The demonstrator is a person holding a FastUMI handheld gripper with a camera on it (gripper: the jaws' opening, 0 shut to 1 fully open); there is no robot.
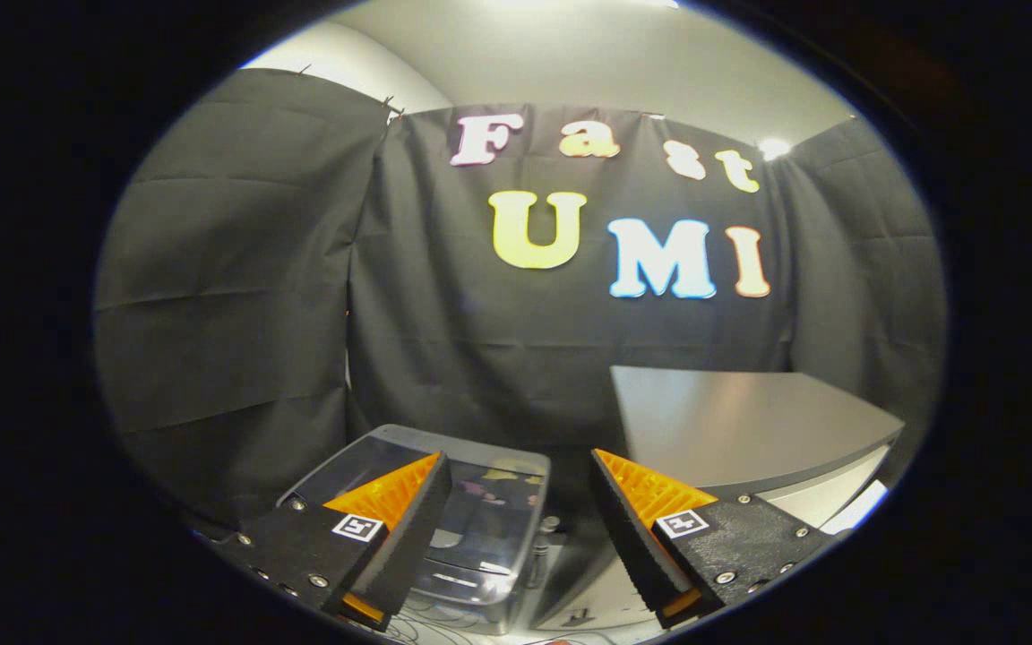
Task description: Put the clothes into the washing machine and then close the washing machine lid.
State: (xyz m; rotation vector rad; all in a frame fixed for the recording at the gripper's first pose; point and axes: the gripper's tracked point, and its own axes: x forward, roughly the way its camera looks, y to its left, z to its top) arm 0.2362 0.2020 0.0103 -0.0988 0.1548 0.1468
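Currently the claw [520,528] is spread wide, nothing between its fingers [408,528], held up and pointing level at the booth wall. What looks like the washing machine's lid [444,493], a dark, see-through panel in a grey frame, sits low and just ahead, partly behind the left finger, reaching into the gap. Can't tell from here whether it's raised or flat, nor see the tub under it. A grey bench [740,430] lies ahead-right, beyond the right finger, top bare. No clothes visible, so I can't say where they lie. My read: the claw has to tip downward first; the work is below its line of sight, slightly left of centre.
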